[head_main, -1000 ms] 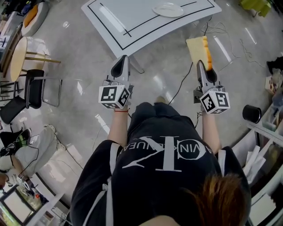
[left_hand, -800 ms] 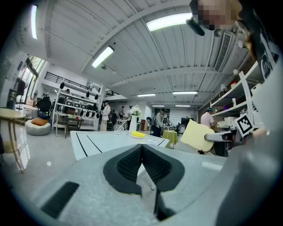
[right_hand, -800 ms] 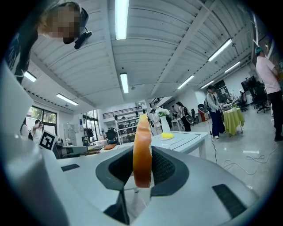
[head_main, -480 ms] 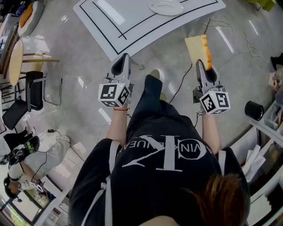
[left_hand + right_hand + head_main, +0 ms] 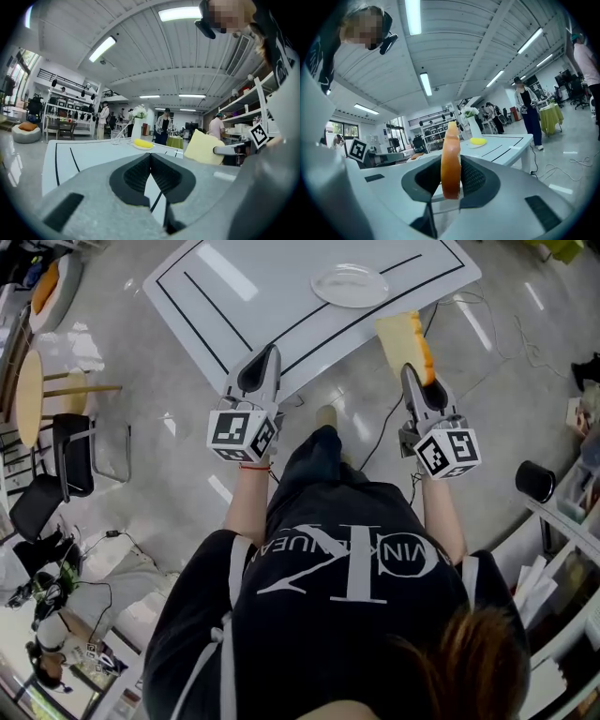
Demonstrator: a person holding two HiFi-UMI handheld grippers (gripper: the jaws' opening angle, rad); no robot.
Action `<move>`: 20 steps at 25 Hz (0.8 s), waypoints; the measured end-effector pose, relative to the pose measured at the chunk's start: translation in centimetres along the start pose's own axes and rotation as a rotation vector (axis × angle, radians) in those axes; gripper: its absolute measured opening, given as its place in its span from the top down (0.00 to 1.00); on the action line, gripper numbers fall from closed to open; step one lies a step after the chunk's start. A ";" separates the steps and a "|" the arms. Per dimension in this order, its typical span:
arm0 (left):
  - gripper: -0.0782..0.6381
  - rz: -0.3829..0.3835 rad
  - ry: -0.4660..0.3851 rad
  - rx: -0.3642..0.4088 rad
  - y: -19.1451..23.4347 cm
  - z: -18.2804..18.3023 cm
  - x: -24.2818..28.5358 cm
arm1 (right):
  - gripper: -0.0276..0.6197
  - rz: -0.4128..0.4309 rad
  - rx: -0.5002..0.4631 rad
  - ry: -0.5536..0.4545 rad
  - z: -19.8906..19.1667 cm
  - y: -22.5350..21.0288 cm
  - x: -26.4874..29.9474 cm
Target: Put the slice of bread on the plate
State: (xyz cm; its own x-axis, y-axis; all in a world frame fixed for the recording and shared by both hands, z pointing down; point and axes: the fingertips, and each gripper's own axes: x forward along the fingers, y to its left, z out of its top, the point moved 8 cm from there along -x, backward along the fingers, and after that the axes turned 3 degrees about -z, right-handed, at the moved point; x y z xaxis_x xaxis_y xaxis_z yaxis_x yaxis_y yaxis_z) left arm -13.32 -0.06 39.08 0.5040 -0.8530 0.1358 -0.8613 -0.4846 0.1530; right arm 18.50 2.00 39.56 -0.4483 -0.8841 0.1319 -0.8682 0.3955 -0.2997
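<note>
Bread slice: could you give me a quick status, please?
Right gripper shut on bread slice. Left gripper shut, empty. Plate on table ahead; path looks clear.

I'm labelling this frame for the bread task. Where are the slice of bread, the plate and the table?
slice of bread (image 5: 399, 338), head view, on its pale flat face.
plate (image 5: 321, 289), head view, on its left rim.
table (image 5: 272, 296), head view, on the bare white top.

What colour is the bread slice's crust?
Orange-brown crust; the bread slice shows it best in the right gripper view.
</note>
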 end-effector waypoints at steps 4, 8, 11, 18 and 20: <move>0.88 -0.016 0.006 -0.001 2.1 0.6 2.7 | 0.81 -0.010 0.007 0.020 0.4 -0.6 3.1; 0.88 -0.028 0.009 -0.020 4.0 0.8 5.0 | 0.81 -0.026 0.004 0.041 0.8 -1.1 5.2; 0.88 -0.041 0.006 -0.030 5.3 0.9 6.5 | 0.81 -0.037 0.000 0.049 1.1 -1.2 6.8; 0.88 -0.079 0.016 -0.043 6.9 0.9 9.2 | 0.81 -0.045 0.006 0.053 1.4 -1.1 9.4; 0.88 -0.084 0.024 -0.050 7.1 0.7 9.6 | 0.81 -0.048 0.026 0.062 1.0 -1.0 10.0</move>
State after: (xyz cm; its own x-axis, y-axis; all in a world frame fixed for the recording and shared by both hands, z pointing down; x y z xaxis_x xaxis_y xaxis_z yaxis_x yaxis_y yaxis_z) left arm -14.70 -11.81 40.77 0.5764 -0.8044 0.1437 -0.8118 -0.5435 0.2137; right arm 15.08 -7.53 40.20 -0.4189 -0.8846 0.2050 -0.8837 0.3453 -0.3159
